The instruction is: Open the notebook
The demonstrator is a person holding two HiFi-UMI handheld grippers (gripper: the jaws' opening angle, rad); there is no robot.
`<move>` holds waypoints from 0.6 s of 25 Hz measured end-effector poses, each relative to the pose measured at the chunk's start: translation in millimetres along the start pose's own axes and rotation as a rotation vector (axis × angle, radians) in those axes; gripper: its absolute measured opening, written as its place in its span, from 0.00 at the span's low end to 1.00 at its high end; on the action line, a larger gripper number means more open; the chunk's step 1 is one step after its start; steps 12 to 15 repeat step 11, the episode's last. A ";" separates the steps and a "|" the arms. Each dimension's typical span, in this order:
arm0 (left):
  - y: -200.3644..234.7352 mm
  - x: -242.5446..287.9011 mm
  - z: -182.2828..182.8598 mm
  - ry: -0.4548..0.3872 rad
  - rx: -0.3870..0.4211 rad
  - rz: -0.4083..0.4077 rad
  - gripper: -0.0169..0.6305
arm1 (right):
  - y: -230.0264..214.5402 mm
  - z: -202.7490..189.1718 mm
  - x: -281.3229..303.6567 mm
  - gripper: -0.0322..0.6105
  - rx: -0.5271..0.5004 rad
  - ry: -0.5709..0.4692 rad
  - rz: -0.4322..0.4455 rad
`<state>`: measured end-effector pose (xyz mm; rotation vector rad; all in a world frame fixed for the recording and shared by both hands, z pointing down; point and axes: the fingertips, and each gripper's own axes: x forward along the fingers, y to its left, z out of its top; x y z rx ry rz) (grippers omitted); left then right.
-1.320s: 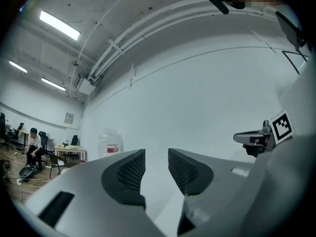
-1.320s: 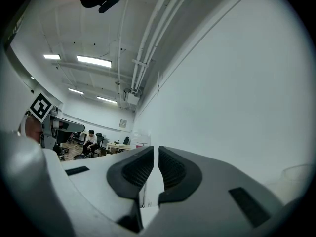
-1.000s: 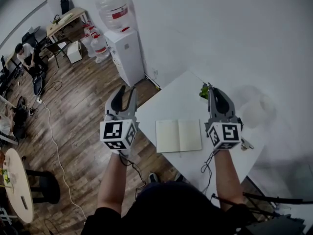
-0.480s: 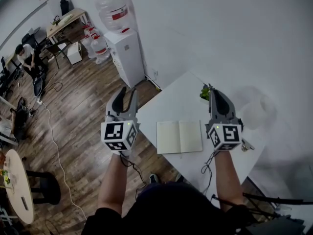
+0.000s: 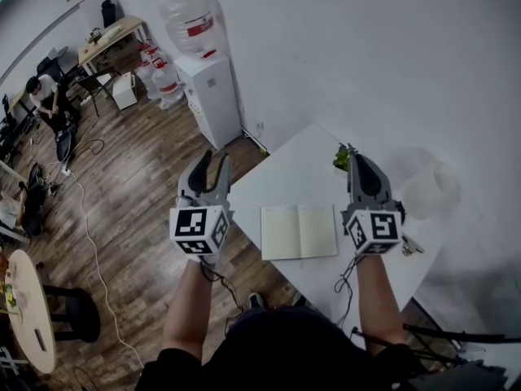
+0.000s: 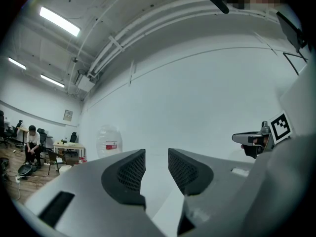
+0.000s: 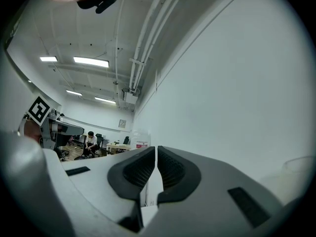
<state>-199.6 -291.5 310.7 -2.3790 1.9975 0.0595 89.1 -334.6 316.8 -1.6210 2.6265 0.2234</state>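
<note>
White table (image 5: pixel 301 157) against a plain wall. The notebook (image 5: pixel 299 231) lies flat on it, already spread open, between my left gripper (image 5: pixel 213 160), jaws apart and empty, and my right gripper (image 5: pixel 356 158), jaws nearly pinched together, empty too. Paper looks light and floppy (probably tears easily), so I'd only pinch a page's outer edge.

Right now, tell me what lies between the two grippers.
In the head view, the open notebook lies flat on the white table between the left gripper and the right gripper.
</note>
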 end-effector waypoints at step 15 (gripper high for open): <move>-8.6 -6.1 22.3 -0.038 -0.002 -0.030 0.24 | 0.7 3.2 0.9 0.08 0.006 -0.003 -0.004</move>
